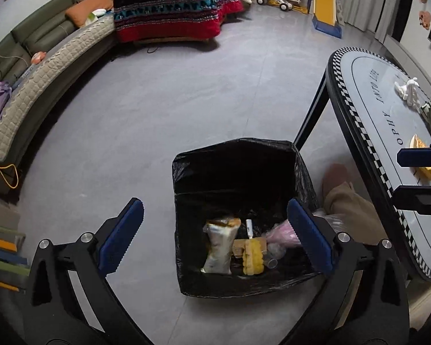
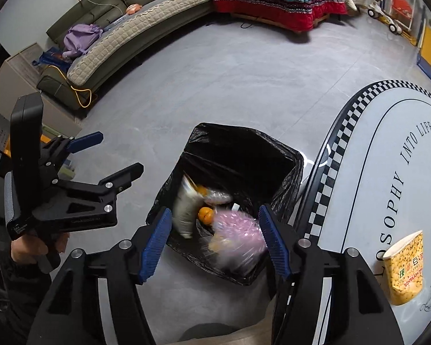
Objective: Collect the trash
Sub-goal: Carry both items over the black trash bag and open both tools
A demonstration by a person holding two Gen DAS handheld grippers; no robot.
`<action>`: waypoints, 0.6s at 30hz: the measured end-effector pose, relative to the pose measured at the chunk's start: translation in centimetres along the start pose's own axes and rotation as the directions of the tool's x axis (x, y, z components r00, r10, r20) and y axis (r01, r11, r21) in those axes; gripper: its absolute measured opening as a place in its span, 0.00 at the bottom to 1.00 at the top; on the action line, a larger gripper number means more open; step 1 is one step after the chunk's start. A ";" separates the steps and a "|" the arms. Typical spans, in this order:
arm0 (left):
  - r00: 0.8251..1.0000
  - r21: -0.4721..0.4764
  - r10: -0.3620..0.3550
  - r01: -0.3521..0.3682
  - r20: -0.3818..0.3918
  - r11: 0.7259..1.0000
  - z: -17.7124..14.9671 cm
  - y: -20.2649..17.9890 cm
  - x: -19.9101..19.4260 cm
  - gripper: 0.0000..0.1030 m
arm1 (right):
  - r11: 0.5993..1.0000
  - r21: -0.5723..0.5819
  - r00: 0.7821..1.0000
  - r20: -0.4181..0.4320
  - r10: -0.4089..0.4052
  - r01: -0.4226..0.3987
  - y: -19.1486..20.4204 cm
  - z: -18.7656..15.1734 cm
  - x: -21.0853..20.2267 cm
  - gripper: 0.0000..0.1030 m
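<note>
Bin part filled, worktop [image 2: 367, 149] not cleared yet

I see both hand-held grippers gaping empty, left hand-held gripper [image 1: 215, 235] and right hand-held gripper [image 2: 215, 241], over the bin [image 1: 232, 155]; yellow snack bag [image 2: 406, 267] and white scrap [image 1: 408, 90] remain

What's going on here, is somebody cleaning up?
A person is collecting trash with a hand-held tool in each hand. Both the left tool and the right tool are open and empty over a bin lined with a black bag. A pink plastic bag looks blurred inside the bin, apparently mid-drop, among other wrappers. A yellow paper cup remains on the table.
</note>
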State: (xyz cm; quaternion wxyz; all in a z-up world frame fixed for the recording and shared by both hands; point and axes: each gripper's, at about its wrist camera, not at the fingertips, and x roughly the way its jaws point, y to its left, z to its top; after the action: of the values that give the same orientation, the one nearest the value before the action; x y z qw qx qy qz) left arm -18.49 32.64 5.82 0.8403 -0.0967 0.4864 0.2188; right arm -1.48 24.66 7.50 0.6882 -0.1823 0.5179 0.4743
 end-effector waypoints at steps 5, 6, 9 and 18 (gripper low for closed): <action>1.000 0.006 -0.014 0.014 0.004 1.000 0.0 -0.2 0.0 0.94 | 1.000 0.003 1.000 0.005 -0.011 0.011 -0.1 -0.2 -0.2 0.62; 1.000 0.009 -0.020 0.020 0.005 1.000 0.1 -0.4 0.0 0.94 | 1.000 0.004 1.000 0.007 -0.011 0.011 -0.2 -0.2 -0.4 0.62; 1.000 0.018 -0.027 0.027 0.010 0.999 0.4 -0.9 -0.1 0.94 | 1.000 0.004 1.000 0.013 -0.015 0.015 -0.5 -0.4 -0.9 0.62; 0.997 0.069 -0.066 0.064 0.033 0.996 2.1 -4.6 -1.5 0.94 | 0.999 0.024 0.997 0.056 -0.044 0.043 -2.6 -1.6 -4.0 0.62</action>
State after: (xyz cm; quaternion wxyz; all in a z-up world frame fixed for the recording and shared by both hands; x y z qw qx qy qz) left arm -15.37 28.93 7.94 0.8582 -0.0802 0.4753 0.1764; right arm -0.24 20.32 9.82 0.7149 -0.1720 0.4995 0.4581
